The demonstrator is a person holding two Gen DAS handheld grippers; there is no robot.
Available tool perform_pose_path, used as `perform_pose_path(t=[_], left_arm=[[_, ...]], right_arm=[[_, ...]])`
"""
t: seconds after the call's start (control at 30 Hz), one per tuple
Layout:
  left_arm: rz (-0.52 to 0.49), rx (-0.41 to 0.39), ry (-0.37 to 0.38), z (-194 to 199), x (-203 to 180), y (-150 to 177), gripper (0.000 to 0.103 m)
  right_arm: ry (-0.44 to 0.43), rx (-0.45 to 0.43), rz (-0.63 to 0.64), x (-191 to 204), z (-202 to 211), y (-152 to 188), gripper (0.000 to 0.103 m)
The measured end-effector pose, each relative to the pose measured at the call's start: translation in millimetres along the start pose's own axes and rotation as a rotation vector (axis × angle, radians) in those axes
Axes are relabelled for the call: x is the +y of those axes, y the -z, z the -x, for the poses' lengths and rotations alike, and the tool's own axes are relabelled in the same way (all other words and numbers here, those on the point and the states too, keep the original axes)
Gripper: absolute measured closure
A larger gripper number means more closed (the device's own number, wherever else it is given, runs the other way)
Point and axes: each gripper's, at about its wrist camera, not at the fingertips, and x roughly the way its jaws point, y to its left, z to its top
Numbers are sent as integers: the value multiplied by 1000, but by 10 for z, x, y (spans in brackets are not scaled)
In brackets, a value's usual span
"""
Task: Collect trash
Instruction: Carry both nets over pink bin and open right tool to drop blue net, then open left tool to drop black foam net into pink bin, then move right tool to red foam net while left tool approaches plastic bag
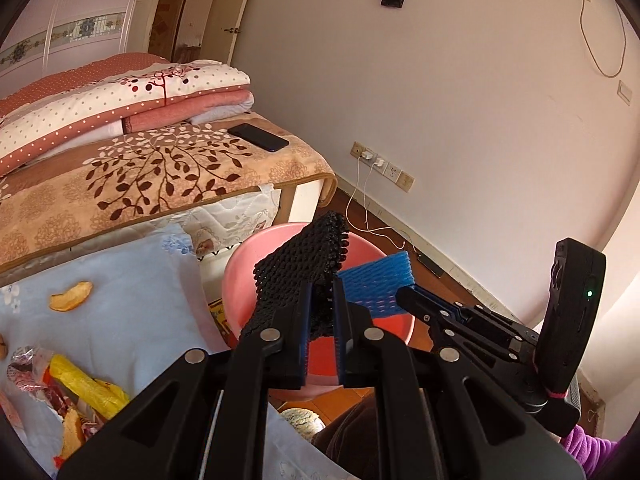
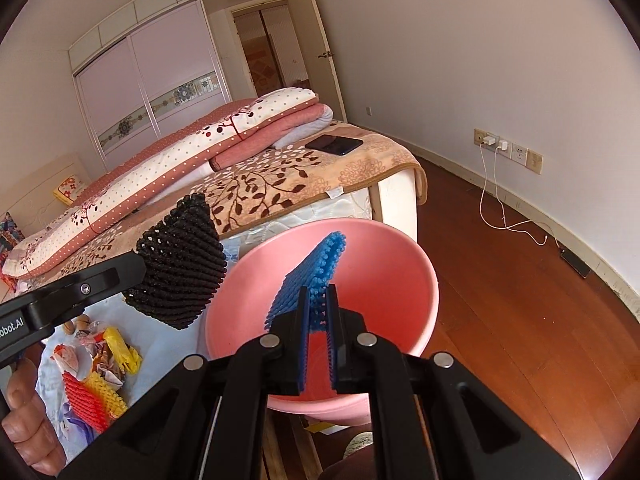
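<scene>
Left gripper: my jaws are pinching the black foam mesh fruit sleeve near its lower end; most of it stands free above the pads.
Right gripper: pressed together on the blue foam mesh fruit sleeve, again low down, the top fanning out.
Where they are: both sleeves hang over the round pink plastic basin on the wooden floor; blue sits over the bowl's middle, black nearer its rim on the bed side.
Handling: I judge both very light, soft and springy. They squash flat under my pads, so nothing can break, and the netted surface should not slip.
Hold point: a flattened edge works; the middle would only balloon.
Risk: so light they may cling to a pad or drift past the rim on release.
Left to do: yellow and red mesh sleeves and crumpled wrappers lie on the pale blue cloth.
</scene>
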Motion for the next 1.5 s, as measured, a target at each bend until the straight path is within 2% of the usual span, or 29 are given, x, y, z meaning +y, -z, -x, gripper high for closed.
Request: perform_pose_path(t=[0.3, 0.33, 0.4, 0.43, 0.47, 0.63, 1.07, 1.5], left_arm=[[0, 69, -22, -345, -34, 48, 93], [5, 75, -22, -357, -24, 49, 93], [19, 82, -17, -358, 0, 54, 90], [25, 87, -19, -361, 11, 55, 84], [30, 87, -18, -354, 23, 55, 79], [22, 59, -42, -269, 29, 51, 75], [12, -34, -195, 180, 23, 101, 75], [60, -113, -366, 720, 224, 300, 75]], right_arm=[[37, 45, -17, -109, -111, 69, 94], [37, 47, -18, -114, -121, 67, 88], [49, 48, -19, -116, -128, 68, 70], [54, 42, -19, -116, -119, 71, 63], [56, 37, -18, -111, -104, 72, 62], [53, 30, -2, -51, -61, 75, 55], [18, -32, 48, 268, 169, 136, 43], [-98, -10, 129, 768, 293, 237, 43]])
